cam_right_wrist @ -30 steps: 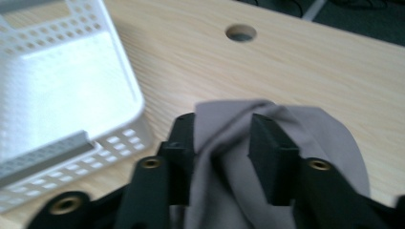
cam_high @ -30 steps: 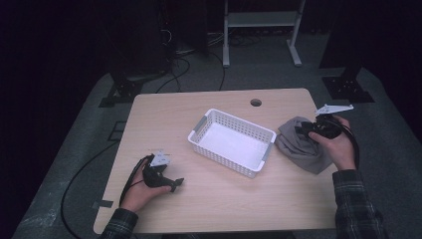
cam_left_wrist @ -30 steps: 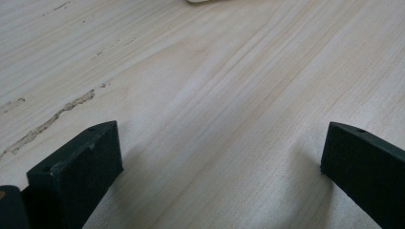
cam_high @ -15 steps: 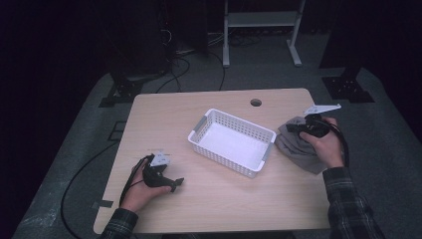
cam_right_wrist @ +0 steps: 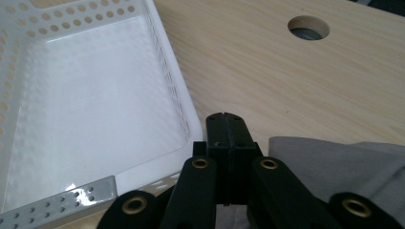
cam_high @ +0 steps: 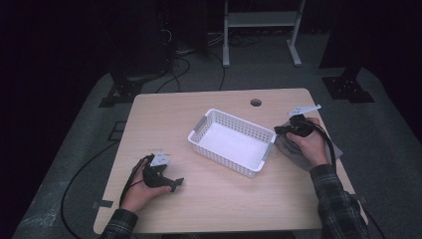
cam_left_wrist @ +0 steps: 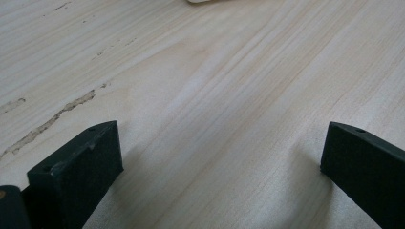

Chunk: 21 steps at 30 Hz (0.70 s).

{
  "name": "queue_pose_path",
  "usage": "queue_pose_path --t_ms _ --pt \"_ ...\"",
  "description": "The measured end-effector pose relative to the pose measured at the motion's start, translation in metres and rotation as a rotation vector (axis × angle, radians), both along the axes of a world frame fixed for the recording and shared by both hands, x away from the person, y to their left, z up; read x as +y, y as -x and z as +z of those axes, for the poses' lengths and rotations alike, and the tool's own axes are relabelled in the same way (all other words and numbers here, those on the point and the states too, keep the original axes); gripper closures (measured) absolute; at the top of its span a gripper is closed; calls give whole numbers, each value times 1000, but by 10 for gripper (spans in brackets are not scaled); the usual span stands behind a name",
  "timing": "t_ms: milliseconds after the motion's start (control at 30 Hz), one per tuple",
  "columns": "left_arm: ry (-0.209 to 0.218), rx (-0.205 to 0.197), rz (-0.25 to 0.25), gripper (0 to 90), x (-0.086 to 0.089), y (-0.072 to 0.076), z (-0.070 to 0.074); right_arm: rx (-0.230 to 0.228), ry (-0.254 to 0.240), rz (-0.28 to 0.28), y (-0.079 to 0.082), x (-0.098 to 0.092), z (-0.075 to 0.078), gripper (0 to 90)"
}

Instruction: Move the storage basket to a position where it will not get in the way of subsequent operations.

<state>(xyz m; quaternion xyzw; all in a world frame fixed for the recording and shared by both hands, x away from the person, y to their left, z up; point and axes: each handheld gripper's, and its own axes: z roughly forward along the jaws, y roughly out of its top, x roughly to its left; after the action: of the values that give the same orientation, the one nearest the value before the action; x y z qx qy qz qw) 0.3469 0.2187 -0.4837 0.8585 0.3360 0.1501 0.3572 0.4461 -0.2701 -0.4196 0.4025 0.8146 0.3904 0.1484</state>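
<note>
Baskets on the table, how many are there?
1. The white perforated plastic basket sits near the middle of the light wooden table, empty, with the grey cloth just beside its right end. Nothing else could hide another.

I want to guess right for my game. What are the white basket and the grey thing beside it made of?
The white basket looks like glossy moulded plastic: light glints off its smooth floor, and neat rows of round holes pierce its walls. The grey thing looks like soft matte cloth: it lies in folds and creases on the table, with no shine. Which fabric it is cannot be told.
</note>
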Motion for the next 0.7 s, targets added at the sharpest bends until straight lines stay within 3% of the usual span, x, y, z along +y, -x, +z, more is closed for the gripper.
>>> queue_pose_path --t_ms 300,700 --pt "-1 0 1 0 0 0 0 20 -8 42 1 4 -2 896" --pt "-1 -1 2 0 0 0 0 33 -19 130 17 12 -2 896"
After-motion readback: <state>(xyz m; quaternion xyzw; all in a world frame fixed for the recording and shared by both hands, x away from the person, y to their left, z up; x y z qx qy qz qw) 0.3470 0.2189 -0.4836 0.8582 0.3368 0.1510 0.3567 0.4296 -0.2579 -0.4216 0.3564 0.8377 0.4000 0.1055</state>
